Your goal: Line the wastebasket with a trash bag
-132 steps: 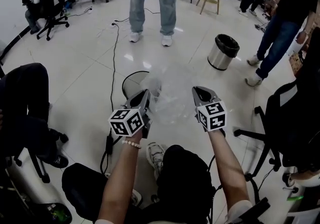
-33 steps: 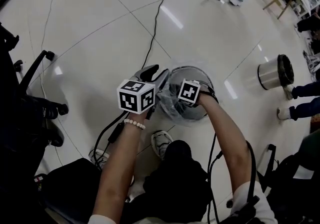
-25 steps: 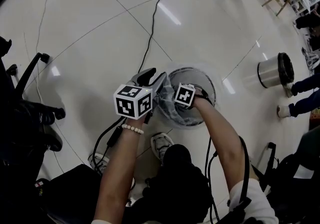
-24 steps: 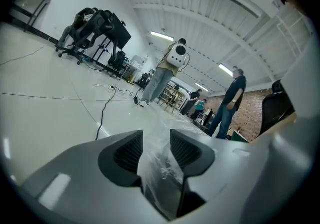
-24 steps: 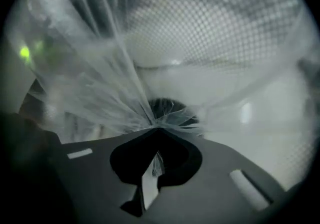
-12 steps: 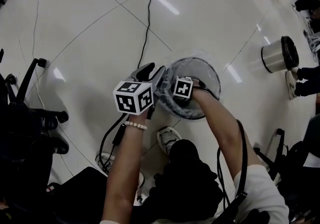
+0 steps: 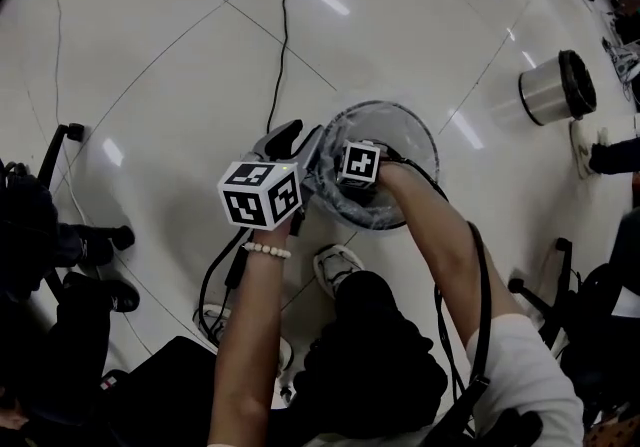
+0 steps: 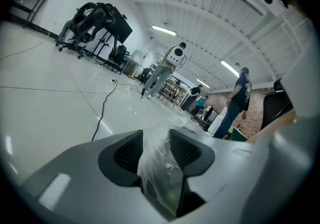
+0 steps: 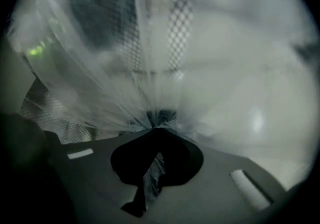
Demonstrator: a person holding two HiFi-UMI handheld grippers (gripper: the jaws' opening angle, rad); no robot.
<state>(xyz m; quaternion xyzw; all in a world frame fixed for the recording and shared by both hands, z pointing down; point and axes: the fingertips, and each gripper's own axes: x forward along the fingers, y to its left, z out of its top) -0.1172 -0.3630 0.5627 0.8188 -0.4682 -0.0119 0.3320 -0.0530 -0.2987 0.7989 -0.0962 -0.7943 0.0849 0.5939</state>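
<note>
- Glossy white floor (image 7: 150, 45) all round, a black cable (image 7: 286, 15) trailing across it, and the action sits dead centre by the person's feet.
- Over on the left, the left gripper (image 8: 157, 149) has its fingers (image 8: 127, 150) part-way closed with a bunched fold of the clear trash bag (image 8: 161, 170) wedged between them. That's a proper pinch on the film, held just outside the basket's near-left rim.
- Centre stage is the wastebasket (image 7: 432, 150), a round mesh one standing on the floor, with the bag draped over its mouth and sagging down inside.
- That bag looks featherweight, limp and slick. My read is that it will slide and balloon rather than keep any shape, and it could tear if it snags on the mesh. The best hold is a gathered pinch near the hem, several layers thick, not a single sheet.
- On the right, the right gripper (image 9: 159, 119) is down inside the basket, fingers fully together on a twist of film, with the mesh wall showing through the plastic.
- Far right, a steel bin (image 7: 555, 90) stands well apart and uninvolved.
</note>
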